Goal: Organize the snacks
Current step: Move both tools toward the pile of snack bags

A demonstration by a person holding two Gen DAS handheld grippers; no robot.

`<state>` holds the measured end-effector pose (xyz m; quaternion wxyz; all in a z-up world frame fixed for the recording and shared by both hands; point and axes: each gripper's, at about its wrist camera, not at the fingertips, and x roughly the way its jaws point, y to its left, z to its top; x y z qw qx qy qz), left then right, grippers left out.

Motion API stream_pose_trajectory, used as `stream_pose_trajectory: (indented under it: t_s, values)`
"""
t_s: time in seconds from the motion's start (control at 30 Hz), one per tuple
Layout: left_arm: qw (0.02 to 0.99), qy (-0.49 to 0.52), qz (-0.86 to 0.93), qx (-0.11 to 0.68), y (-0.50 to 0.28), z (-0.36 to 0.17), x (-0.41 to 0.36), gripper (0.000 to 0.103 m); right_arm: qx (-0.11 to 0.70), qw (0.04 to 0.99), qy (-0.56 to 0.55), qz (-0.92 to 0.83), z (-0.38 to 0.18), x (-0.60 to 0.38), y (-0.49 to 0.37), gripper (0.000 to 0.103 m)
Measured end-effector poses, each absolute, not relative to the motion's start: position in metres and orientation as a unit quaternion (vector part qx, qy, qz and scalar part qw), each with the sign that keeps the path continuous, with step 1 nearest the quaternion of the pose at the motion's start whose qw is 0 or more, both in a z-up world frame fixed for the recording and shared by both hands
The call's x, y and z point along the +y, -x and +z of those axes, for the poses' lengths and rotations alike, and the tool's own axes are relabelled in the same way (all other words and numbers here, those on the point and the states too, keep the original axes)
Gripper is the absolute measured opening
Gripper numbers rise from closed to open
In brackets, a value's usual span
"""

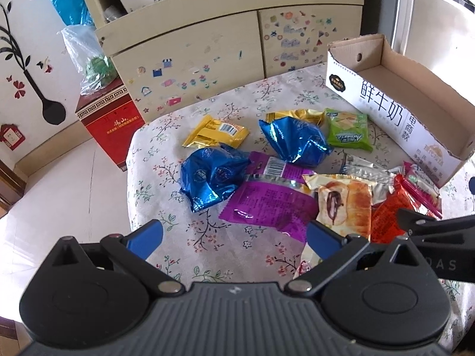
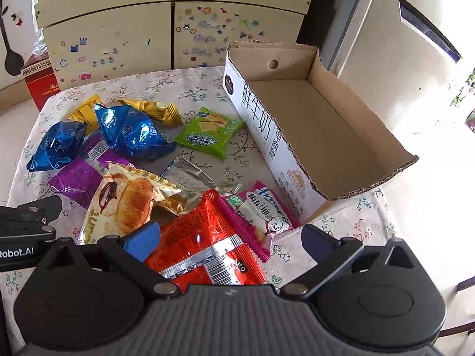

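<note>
We see, at far left in the left wrist view, a white wall with black and red flower stickers (image 1: 20, 68), then a red printed carton (image 1: 109, 124) on the pale floor with a clear plastic bag (image 1: 89, 56) on top. Behind the surface stands a cream wooden cabinet with small stickers on its doors (image 1: 190, 59), its upper shelf crowded with boxes. To the right of the cabinet a bright, overexposed panel fills the view.

The surface itself wears a white cloth with a small floral print (image 1: 225, 95). On it the snacks lie loose: a yellow foil packet (image 1: 216, 132) toward the back, two crinkled blue foil packets (image 1: 212, 176) (image 2: 132, 132), a purple wrapper with a barcode (image 1: 268, 198), a green biscuit packet (image 2: 207, 133), a cream bread packet showing a chocolate-filled roll (image 2: 127, 204), a silver packet (image 2: 190, 172) partly under it, a red-orange packet with a barcode (image 2: 204, 246) and a pink-edged packet with a cartoon figure (image 2: 261, 213). The pink one touches the open brown cardboard tray with white printed side (image 2: 326, 127), which sits at the right of the surface and holds nothing.

Our left gripper (image 1: 234, 235) hangs above the near edge, fingers wide, holding nothing. Our right gripper (image 2: 230, 238) hovers over the red-orange packet, fingers wide, gripping nothing.
</note>
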<state>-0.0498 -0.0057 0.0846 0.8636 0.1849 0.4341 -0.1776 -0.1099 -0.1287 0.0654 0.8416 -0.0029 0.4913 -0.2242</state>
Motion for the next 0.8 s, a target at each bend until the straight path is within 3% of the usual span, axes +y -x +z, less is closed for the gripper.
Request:
stream_pose_trajectory:
  t_s: [0.8]
  values:
    - [0.863, -0.189, -0.181, 0.433, 0.0527, 0.0803, -0.0102, 0.102, 0.497, 0.836, 0.015, -0.234, 0.0634, -0.1302, 0.1100, 0.103]
